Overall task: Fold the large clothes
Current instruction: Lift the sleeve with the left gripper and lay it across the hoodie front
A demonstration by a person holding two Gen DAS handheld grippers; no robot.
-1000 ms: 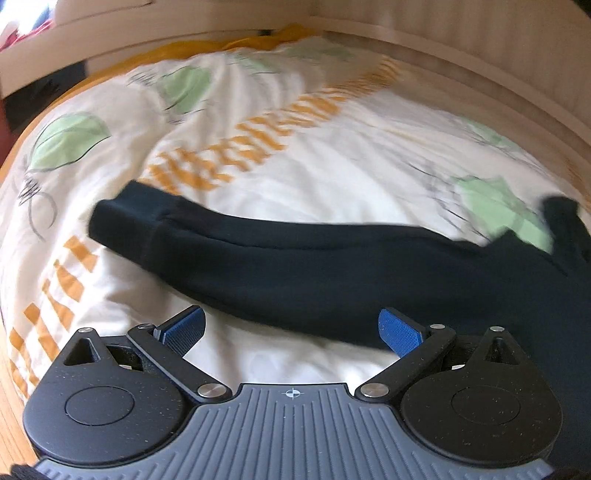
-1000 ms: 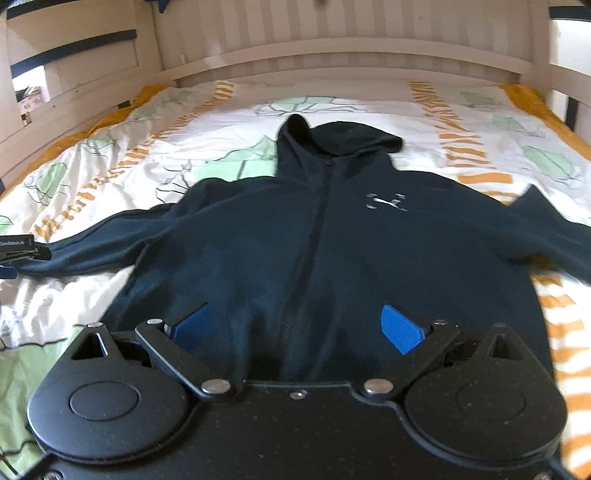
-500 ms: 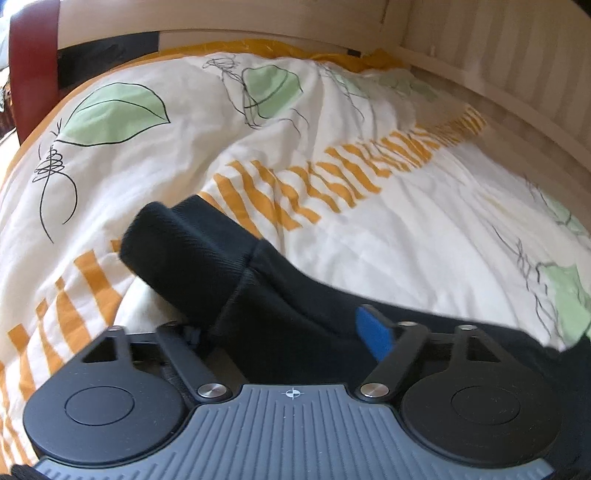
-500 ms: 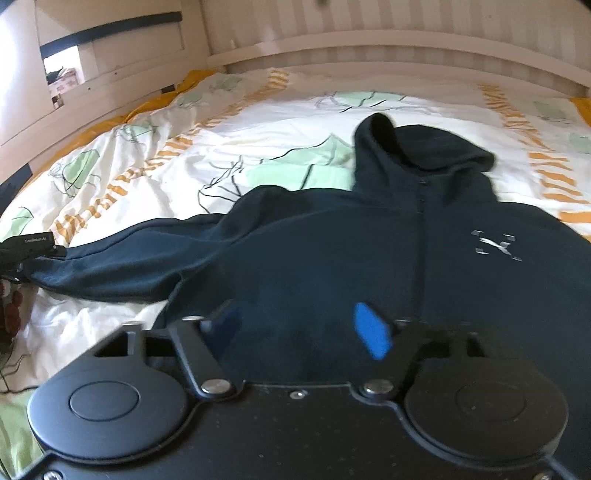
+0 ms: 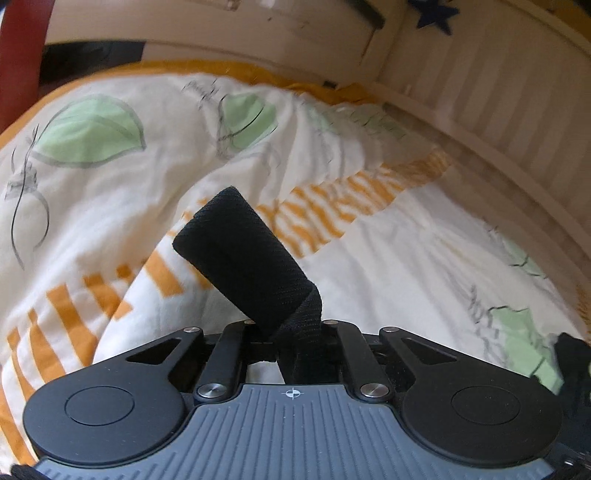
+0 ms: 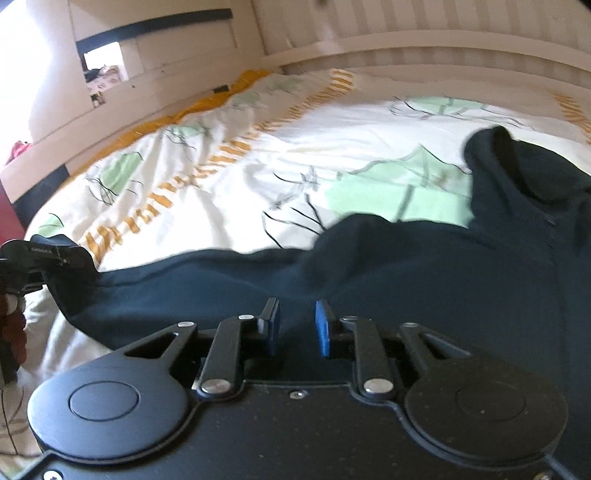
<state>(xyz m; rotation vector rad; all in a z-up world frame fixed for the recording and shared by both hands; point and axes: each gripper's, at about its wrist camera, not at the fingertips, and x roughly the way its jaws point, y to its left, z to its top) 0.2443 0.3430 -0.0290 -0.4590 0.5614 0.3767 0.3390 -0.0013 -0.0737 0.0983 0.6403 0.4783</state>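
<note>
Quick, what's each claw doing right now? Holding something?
Left gripper: shut on the hoodie's sleeve cuff.
Right gripper: jaws have just been closing, blue pads still apart over the hoodie; grip cannot be told.

A big bed fills the room. Its cover [image 6: 236, 184] is white with green leaves, thin black lines and orange stripes, and a yellow sheet [image 5: 221, 70] peeks out at the edge. A pale wooden bed frame [image 6: 406, 40] with upright slats runs behind it. A dark blue star [image 5: 434, 14] sits high on the wood. Bright light comes in at the left.
</note>
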